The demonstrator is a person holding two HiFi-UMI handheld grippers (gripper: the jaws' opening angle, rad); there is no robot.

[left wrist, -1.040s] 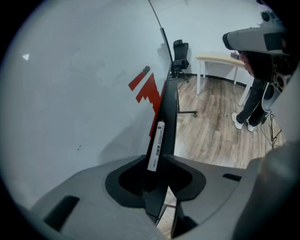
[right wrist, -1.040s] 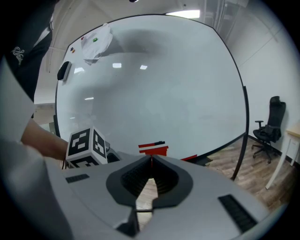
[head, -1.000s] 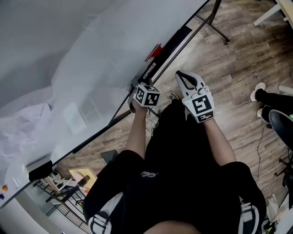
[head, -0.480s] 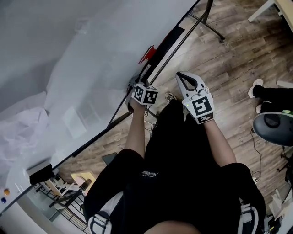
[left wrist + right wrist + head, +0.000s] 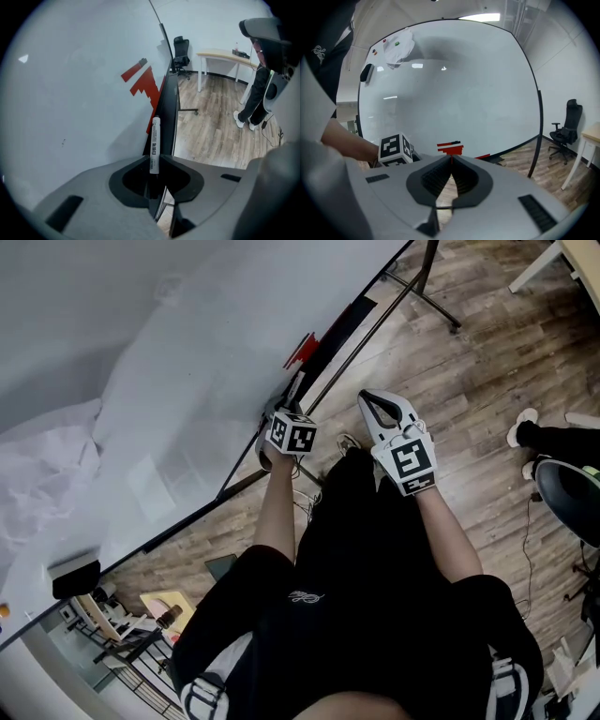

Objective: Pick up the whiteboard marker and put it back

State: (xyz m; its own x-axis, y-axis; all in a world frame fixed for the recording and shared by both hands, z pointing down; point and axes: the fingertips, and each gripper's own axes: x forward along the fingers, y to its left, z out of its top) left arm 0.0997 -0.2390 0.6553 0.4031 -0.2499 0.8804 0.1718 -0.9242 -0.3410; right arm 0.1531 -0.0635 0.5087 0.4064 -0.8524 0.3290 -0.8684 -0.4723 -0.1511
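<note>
I have the left gripper (image 5: 153,161) tipped down toward the bottom edge of the whiteboard (image 5: 70,93), and its fingers are clamped on the whiteboard marker (image 5: 154,143). The marker is a white barrel with dark print along it. Its near end is pinched between the finger pads, and the rest sticks out ahead, lined up with the black tray (image 5: 169,101) that runs under the board. From the left gripper view I can't tell whether the far end touches the tray or only sits just above it. Red blocky shapes (image 5: 143,79) sit on the board just past the marker's far end, close to the tray. In the head view the left gripper (image 5: 284,404) is right at the board's lower frame, with its marker cube facing up toward me, and the marker itself is hidden under the gripper body. The right gripper (image 5: 377,407) sits beside it over the wooden floor (image 5: 450,381), clear of the board. In its own view the right gripper (image 5: 451,159) has its fingers closed tip to tip with nothing between them, and it looks across at the whiteboard (image 5: 450,84) and the left gripper's cube. High on the board there's a black eraser (image 5: 366,72). An office chair (image 5: 566,131) stands off to the right.
</note>
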